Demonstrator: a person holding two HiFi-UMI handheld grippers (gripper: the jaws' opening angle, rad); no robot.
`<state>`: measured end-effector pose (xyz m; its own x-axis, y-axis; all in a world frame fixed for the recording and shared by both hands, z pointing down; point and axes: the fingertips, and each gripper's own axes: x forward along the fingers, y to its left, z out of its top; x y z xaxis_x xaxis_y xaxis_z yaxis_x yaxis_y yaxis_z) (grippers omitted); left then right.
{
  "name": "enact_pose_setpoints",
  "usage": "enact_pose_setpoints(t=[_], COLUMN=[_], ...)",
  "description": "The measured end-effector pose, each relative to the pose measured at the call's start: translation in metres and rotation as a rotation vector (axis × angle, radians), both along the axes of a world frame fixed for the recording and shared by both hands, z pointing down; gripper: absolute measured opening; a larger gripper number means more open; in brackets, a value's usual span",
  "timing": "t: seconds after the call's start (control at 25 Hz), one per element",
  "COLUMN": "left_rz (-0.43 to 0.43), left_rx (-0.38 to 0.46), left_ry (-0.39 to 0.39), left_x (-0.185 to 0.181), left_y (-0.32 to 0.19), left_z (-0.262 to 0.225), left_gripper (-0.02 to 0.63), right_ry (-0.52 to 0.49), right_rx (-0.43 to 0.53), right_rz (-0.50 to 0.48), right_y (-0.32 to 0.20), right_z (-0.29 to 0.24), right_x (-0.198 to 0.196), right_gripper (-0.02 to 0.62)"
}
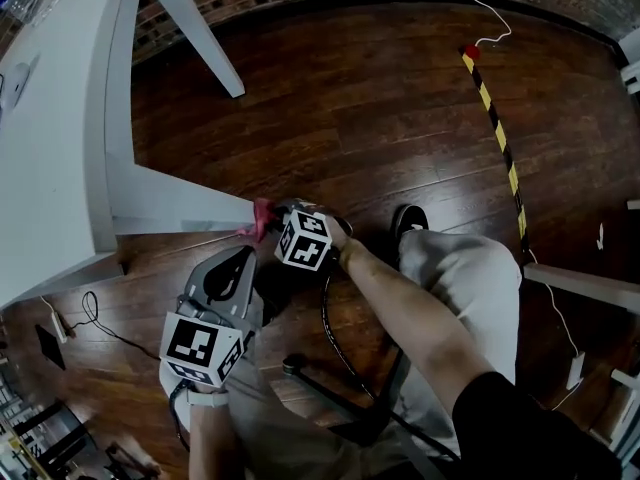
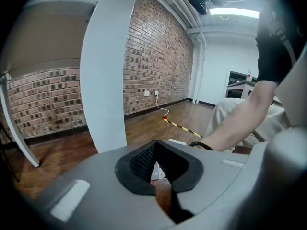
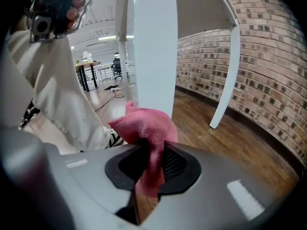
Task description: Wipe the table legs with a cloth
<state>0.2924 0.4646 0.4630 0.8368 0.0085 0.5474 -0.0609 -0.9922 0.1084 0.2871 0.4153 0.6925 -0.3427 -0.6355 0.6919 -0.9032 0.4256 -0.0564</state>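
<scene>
Cloth (image 3: 146, 128) is pinched in the right claw (image 3: 152, 164), touching the table leg (image 3: 153, 47) just ahead. Left claw (image 2: 156, 176) is closed, empty.

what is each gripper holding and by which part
The right gripper pinches the pink fleecy cloth by a bunched fold; the left gripper, jaws together, holds nothing.

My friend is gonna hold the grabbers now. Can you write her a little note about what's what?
Right hand-held gripper: shut on the pink cloth, at the foot of the near table leg; can't tell if they touch.
Left hand-held gripper: shut, empty, just behind the right one.
Done: cloth is gripped and at the leg; no telling how much is wiped.
Left: wipe this leg, then the far leg.
</scene>
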Motion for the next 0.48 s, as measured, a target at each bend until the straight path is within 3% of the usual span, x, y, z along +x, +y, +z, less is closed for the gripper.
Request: enact_pose_setpoints(t=[0.48], left_rz=[-0.072], left_rx=[-0.081], left_ry=[-0.090], left_x=[-0.006], left_y=[-0.004], left_z=[0.028], left_gripper=[0.000], right_ry=[-0.130], right_rx=[-0.050], right_rz=[0.002], right_y=[0.003], right_z=[0.059], right_x=[-0.001], right_gripper=[0.049])
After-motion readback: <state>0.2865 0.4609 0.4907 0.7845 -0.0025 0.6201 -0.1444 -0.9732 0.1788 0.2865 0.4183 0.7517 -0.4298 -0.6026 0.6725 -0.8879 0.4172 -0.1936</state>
